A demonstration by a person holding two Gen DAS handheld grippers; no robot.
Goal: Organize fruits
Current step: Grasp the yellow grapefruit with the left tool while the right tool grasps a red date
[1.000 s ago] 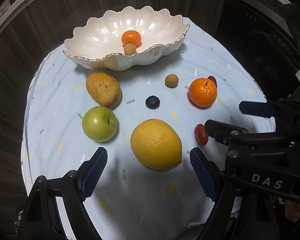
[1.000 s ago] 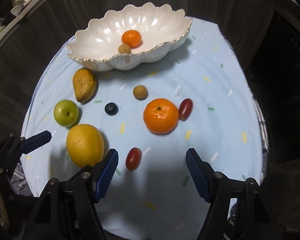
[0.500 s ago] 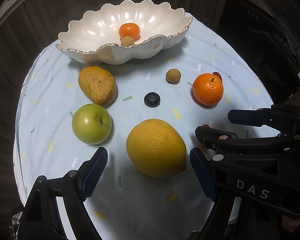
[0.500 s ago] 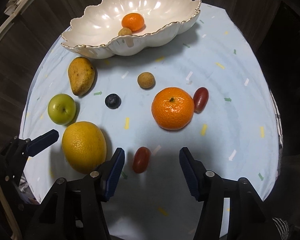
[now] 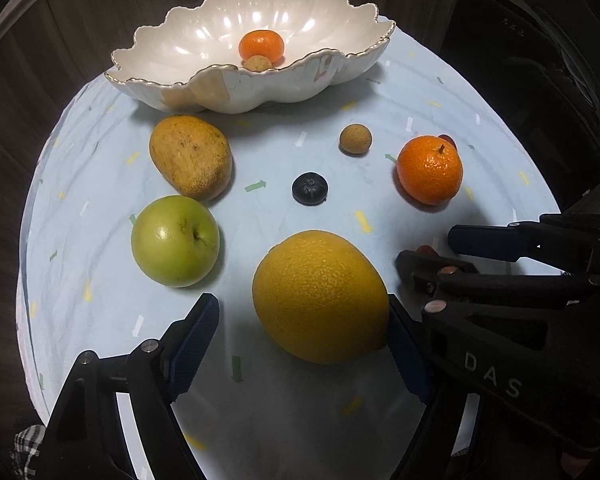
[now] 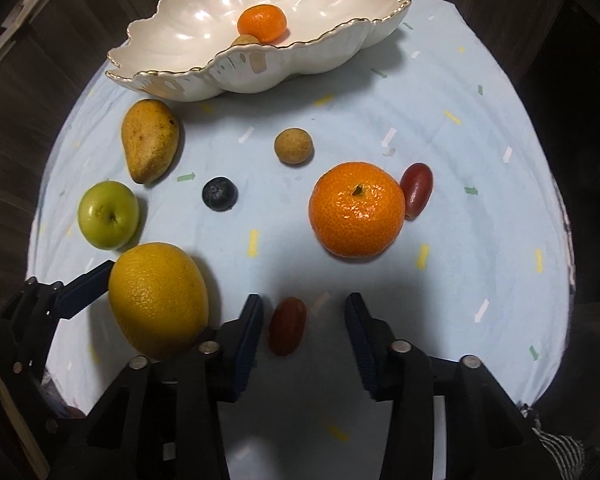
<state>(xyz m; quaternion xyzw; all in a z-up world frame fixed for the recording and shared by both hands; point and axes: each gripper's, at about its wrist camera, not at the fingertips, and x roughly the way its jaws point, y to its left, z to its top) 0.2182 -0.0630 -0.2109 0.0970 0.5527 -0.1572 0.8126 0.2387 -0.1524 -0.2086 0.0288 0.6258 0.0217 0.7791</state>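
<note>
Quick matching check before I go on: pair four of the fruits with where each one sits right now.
Things:
1. large yellow citrus
2. small red tomato
3. small mandarin
4. blueberry

Places:
A. inside the white bowl
B. between the fingers of the right gripper, which are closing
C. alone on the cloth, between the mango and the big mandarin
D. between the fingers of the left gripper

Pairs: 1-D, 2-B, 3-A, 4-C

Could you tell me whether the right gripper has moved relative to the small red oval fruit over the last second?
Yes: the right gripper now straddles the small red oval fruit, jaws closing.
</note>
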